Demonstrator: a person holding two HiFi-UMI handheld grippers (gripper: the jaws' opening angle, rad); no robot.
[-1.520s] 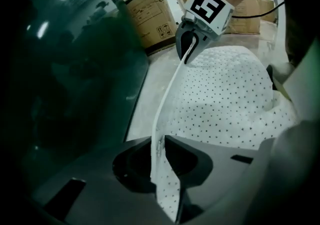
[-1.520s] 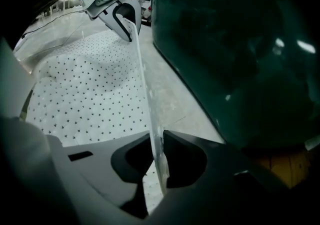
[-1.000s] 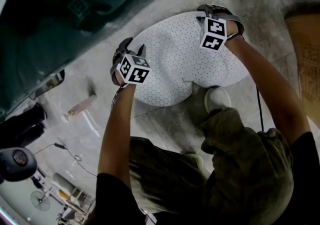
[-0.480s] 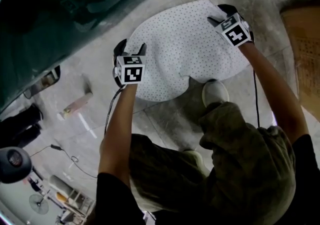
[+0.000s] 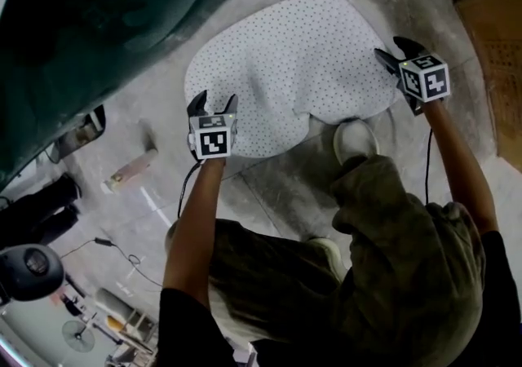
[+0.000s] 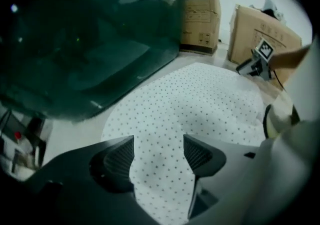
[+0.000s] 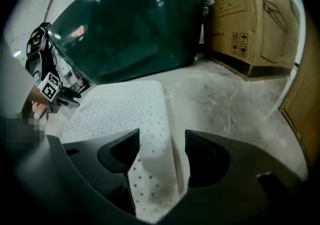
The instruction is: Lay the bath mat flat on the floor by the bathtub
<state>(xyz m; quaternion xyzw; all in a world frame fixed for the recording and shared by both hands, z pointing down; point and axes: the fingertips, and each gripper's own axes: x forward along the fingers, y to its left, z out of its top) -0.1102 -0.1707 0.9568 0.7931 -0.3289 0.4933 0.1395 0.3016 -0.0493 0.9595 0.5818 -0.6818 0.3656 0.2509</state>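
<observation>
Our left gripper [image 5: 213, 99] and right gripper [image 5: 390, 47] have both just been opening and now sit wide apart, gripping nothing. The edge of the bath mat [image 5: 285, 64] shows between each pair of jaws, not pinched. The mat's spread on the floor [image 5: 269, 187] right beside the bathtub [image 5: 98, 23].

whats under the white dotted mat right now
The mat lies on the grey floor, which shows round its edges, beside the dark green bathtub. Whatever the mat covers is hidden. A shallow fold near its middle shows, but not what causes it.
</observation>
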